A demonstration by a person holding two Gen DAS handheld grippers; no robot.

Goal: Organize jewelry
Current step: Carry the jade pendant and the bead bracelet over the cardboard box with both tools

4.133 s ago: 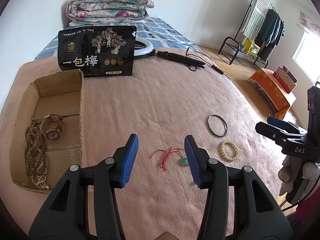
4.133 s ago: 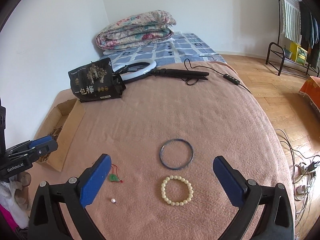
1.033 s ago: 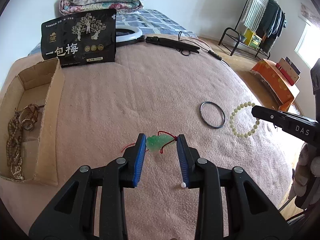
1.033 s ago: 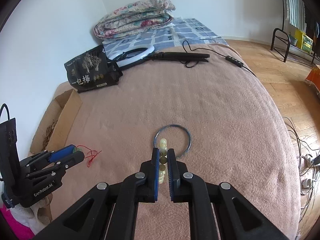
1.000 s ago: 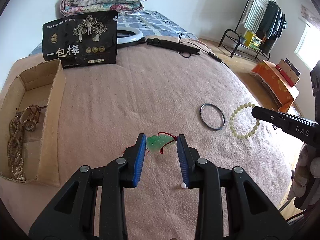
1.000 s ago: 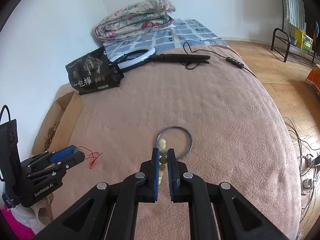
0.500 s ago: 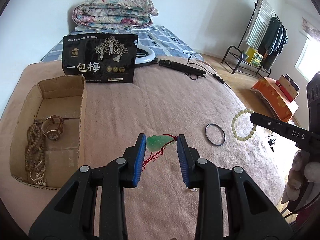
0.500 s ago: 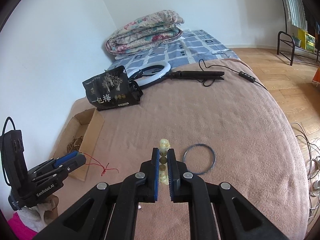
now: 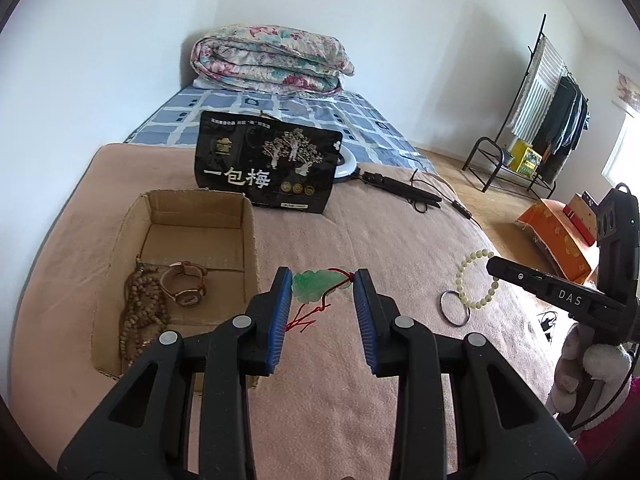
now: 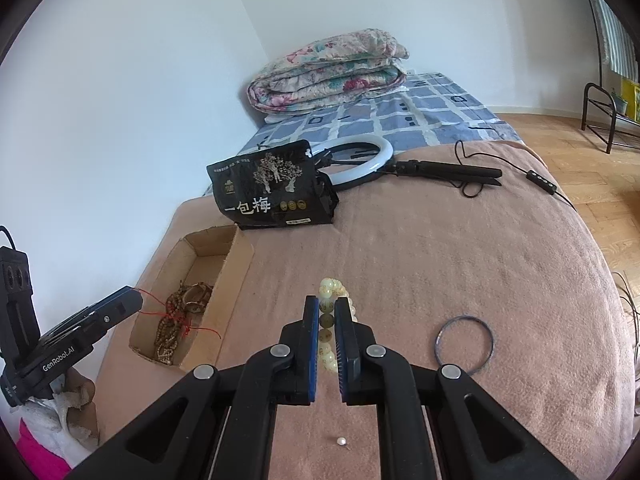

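My left gripper [image 9: 322,282] is shut on a green jade pendant [image 9: 314,286] whose red cord [image 9: 306,318] hangs below, held above the blanket just right of the cardboard box [image 9: 250,240]. In the right wrist view the left gripper [image 10: 130,300] is by the box [image 10: 236,264]. My right gripper [image 10: 327,312] is shut on a pale bead bracelet [image 10: 332,290], which also shows in the left wrist view [image 9: 470,280]. The box holds a brown bead necklace [image 9: 140,312] and a watch [image 9: 184,284]. A dark bangle [image 10: 464,344] and a small pearl [image 10: 341,441] lie on the blanket.
A black snack bag [image 9: 266,168] stands behind the box. A ring light [image 10: 360,160] with its stand and cable lies at the back. A folded quilt [image 9: 272,60] sits on the bed. A clothes rack [image 9: 540,100] and an orange box [image 9: 560,236] stand on the floor to the right.
Both grippers have lifted and moved left towards the cardboard box, each still holding its piece. The bangle and the pearl stay on the blanket.
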